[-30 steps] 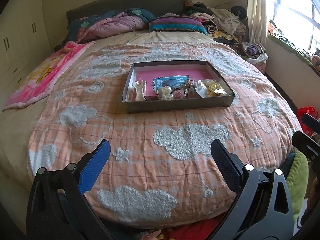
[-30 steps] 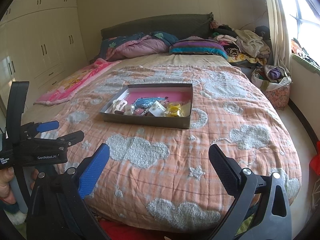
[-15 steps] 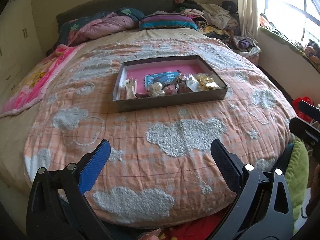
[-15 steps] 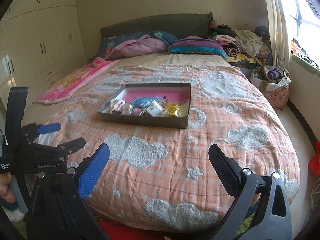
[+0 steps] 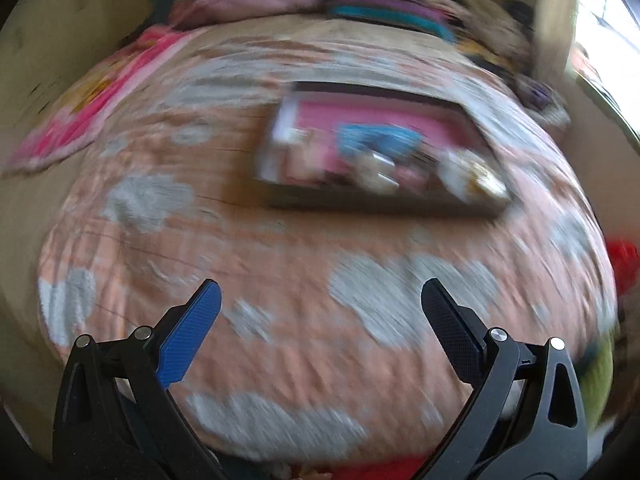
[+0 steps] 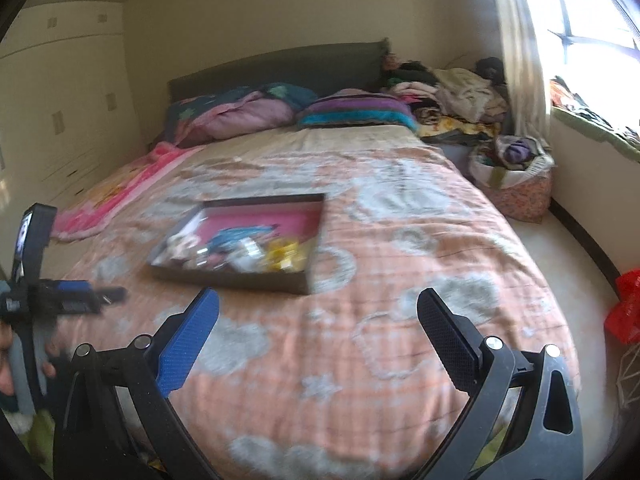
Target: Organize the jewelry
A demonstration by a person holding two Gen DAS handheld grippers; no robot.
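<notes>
Peach quilted cotton with fluffy white clouds covers the bed, which fills the ground ahead of both tongs. On it, well ahead of the left tongs and ahead and a little to the left of the right tongs, lies a shallow grey tray with a pink floor; its low wall probably serves to keep small pieces from rolling off into the soft quilt. The jewelry sits heaped along the tray's near wall, mixed with a blue card and yellow wrappers, while the far pink half lies bare. Blur hides the single pieces, so whether they are sorted cannot be told. Both tongs are spread wide and carry nothing, hovering over the bed's near edge, well apart from the tray. In the right view the left tongs show at the far left, gripped by a hand.
</notes>
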